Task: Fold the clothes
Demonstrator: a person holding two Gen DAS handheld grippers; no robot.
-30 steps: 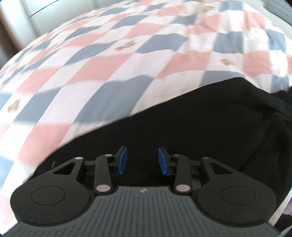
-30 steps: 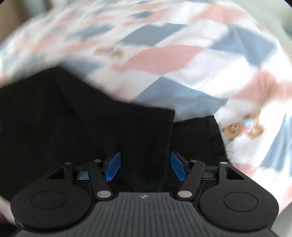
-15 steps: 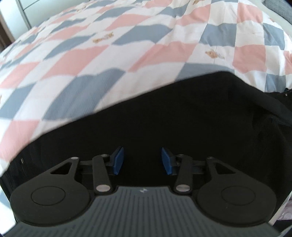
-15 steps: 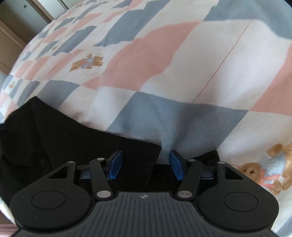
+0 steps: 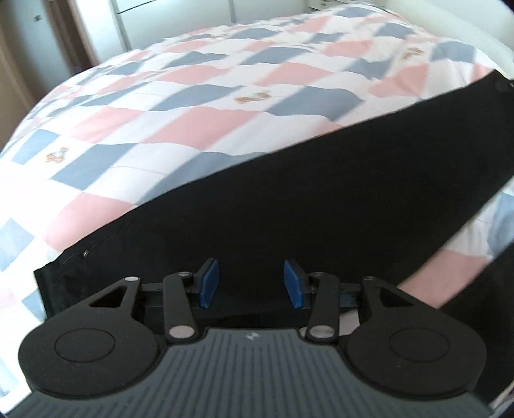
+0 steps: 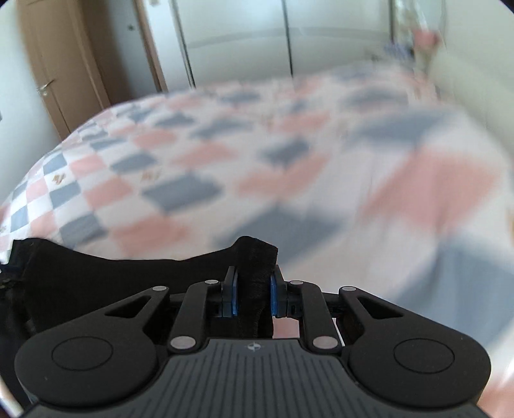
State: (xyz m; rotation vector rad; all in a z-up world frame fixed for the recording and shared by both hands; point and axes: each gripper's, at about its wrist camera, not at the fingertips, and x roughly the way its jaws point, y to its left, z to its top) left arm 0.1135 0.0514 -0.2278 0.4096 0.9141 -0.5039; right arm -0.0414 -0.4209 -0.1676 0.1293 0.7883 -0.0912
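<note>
A black garment (image 5: 321, 180) stretches as a long band across the checked bedspread (image 5: 192, 106) in the left wrist view, running from lower left to upper right. My left gripper (image 5: 252, 283) hovers open over its near edge, blue pads apart, nothing between them. In the right wrist view my right gripper (image 6: 253, 289) is shut on a bunched corner of the black garment (image 6: 255, 257), which sticks up between the blue pads. The rest of the cloth (image 6: 96, 283) trails off to the left.
The bed is covered by a pink, grey-blue and white checked bedspread (image 6: 289, 167) with small bear prints. Behind it stand white wardrobe doors (image 6: 241, 41) and a brown door (image 6: 64, 64) at the left. A white bed frame edge (image 5: 449, 29) shows at upper right.
My right gripper has closed on the garment's corner and lifted it, tilting the view up toward the wardrobe. The garment has been pulled out into a longer band. My left gripper stays open.
</note>
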